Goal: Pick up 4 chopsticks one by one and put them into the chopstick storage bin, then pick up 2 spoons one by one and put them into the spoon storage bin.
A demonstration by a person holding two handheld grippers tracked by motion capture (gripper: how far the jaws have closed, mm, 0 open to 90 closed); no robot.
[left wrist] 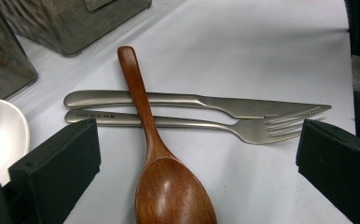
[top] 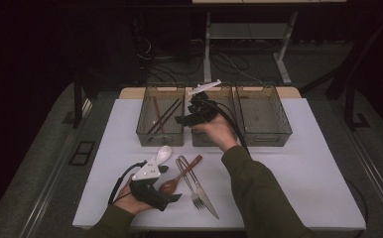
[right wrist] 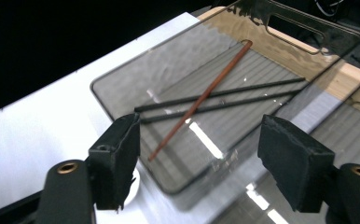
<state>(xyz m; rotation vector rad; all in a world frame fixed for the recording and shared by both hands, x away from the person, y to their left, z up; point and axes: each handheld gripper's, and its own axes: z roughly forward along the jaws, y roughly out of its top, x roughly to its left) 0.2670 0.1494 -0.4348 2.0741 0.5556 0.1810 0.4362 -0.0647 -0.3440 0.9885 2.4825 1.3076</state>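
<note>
1. The left gripper (top: 172, 197) is hovering at the lower left of the high view, jaws standing apart and empty, with the brown wooden spoon (left wrist: 162, 163) lying between them on the white table (top: 298, 173).
2. That spoon is looking light, stiff and smooth, so the narrow neck just above the bowl is probably offering the surest hold; its handle is crossing over the steel knife (left wrist: 206, 102) and steel fork (left wrist: 192, 123).
3. The right gripper (top: 192, 111) is hanging over the clear plastic bins at upper centre, jaws parted, nothing between them.
4. Counting: three bins; in the left bin (right wrist: 122, 93), two black chopsticks (right wrist: 225, 93) and one brown chopstick (right wrist: 201, 98); one white ceramic spoon (top: 163, 153).
</note>
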